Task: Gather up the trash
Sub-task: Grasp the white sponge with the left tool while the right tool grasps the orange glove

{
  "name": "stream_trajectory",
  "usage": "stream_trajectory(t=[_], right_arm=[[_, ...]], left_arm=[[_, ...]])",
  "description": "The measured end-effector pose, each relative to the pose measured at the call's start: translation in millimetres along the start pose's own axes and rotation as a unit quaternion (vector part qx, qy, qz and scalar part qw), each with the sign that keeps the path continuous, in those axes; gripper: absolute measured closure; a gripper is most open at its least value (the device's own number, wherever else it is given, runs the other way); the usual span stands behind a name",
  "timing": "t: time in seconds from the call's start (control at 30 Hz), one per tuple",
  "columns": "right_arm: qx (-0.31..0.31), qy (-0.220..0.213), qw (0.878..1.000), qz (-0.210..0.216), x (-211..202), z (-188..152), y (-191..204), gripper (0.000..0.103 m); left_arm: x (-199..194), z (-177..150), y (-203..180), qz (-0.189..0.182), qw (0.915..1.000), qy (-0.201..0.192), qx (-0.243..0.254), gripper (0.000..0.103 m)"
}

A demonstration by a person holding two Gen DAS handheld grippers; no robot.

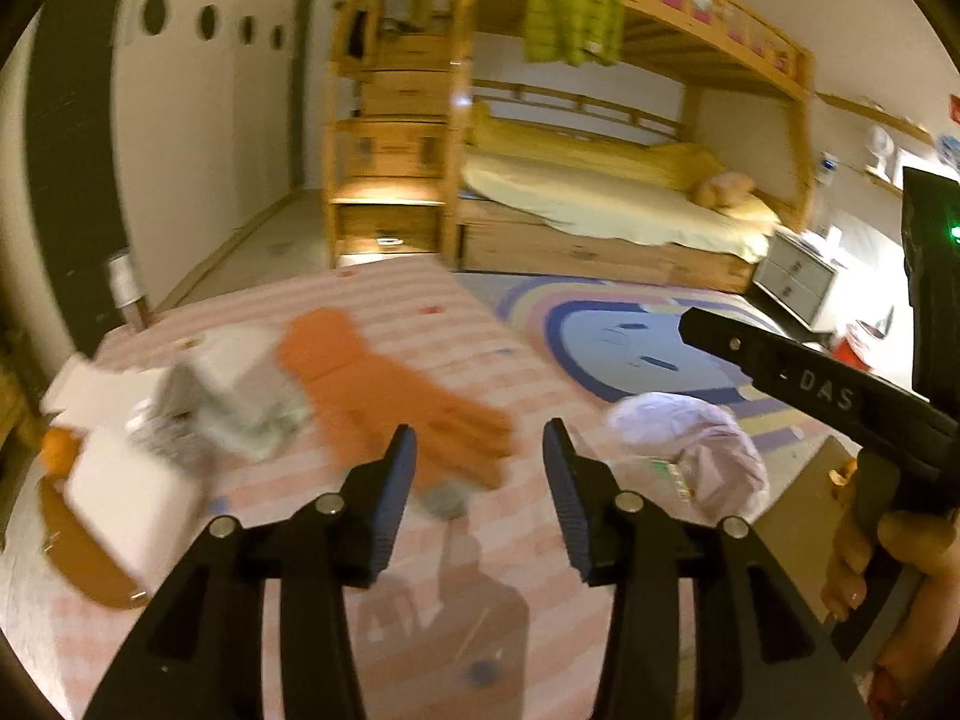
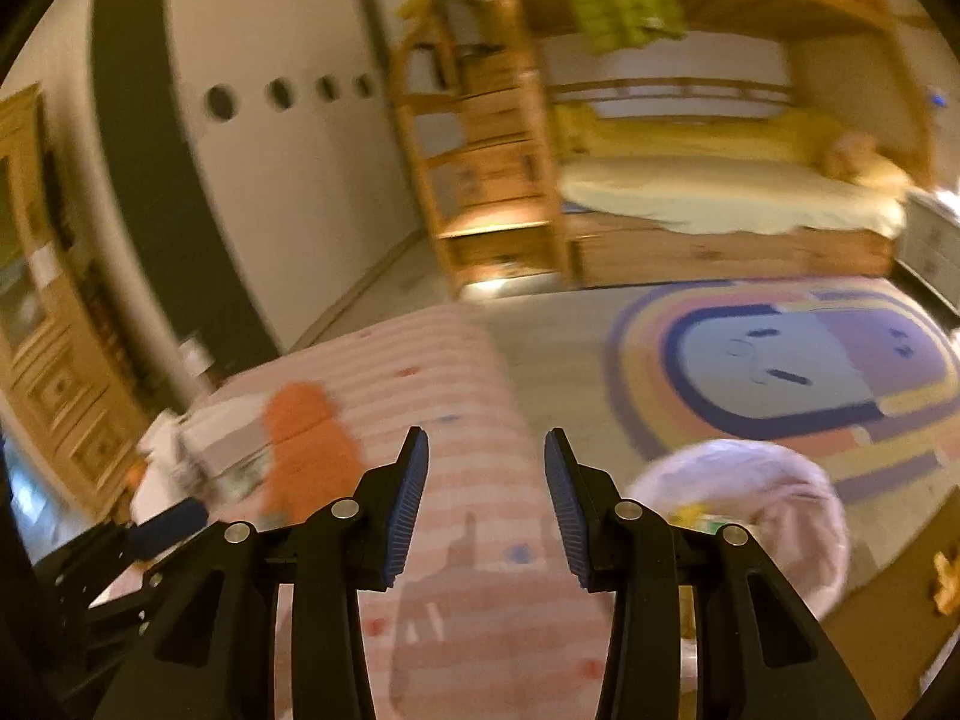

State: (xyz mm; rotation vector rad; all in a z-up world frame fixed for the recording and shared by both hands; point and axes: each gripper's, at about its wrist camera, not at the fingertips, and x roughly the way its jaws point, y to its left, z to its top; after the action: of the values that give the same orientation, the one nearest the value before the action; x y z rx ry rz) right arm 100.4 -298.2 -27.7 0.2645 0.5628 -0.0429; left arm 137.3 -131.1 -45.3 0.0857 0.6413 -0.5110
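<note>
Jaws of both my left gripper and right gripper stand released and empty; the crumpled plastic bag looks light, soft, slippery, so I'd pinch a bunched fold.

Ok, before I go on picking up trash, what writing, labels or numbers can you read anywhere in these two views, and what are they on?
"DAS": pale raised letters on the black body of the right gripper, seen in the left wrist view.
Printed wrapper inside the pale pink plastic bag: colours show, text too blurred to read.
Red sign on the far right wall: too small to read.
Right wrist view: nothing legible.
</note>
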Motion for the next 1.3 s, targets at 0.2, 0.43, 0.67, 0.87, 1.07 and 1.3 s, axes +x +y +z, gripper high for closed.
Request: stream_trajectory(t=[0.2, 0.43, 0.67, 0.87, 1.07, 1.3], right_arm=[[-0.069, 0.024, 0.996, 0.042, 14.0, -9.9, 60.3, 0.045], [-0.091, 0.045, 0.993, 0.055, 29.3, -16.1, 88.6, 0.04], [-0.076, 0.063, 0.993, 0.057, 44.6, -17.1, 98.2, 0.039], [-0.078, 0.071, 0.993, 0.06, 49.9, -18.2, 104.4, 0.039], [-0.087, 0.069, 0.992, 0.056, 48.0, -18.0, 102.9, 0.039], [-0.105, 0.087, 0.99, 0.048, 52.1, -19.8, 96.3, 0.03]], left_arm=[[-29.1, -17.4, 64.3, 0.07, 0.9958, -0.004, -0.058, 0.044], [-27.3, -41.6, 120.0, 0.153, 0.9803, 0.046, -0.115, 0.027], [-6.3, -59.4, 152.6, 0.175, 0.968, 0.106, -0.145, 0.03], [-2.9, -50.6, 148.2, 0.168, 0.9721, 0.091, -0.137, 0.041], [3.7, -43.4, 141.3, 0.161, 0.975, 0.082, -0.13, 0.077], [-39.9, -38.8, 114.9, 0.178, 0.9806, 0.011, -0.082, 0.078]])
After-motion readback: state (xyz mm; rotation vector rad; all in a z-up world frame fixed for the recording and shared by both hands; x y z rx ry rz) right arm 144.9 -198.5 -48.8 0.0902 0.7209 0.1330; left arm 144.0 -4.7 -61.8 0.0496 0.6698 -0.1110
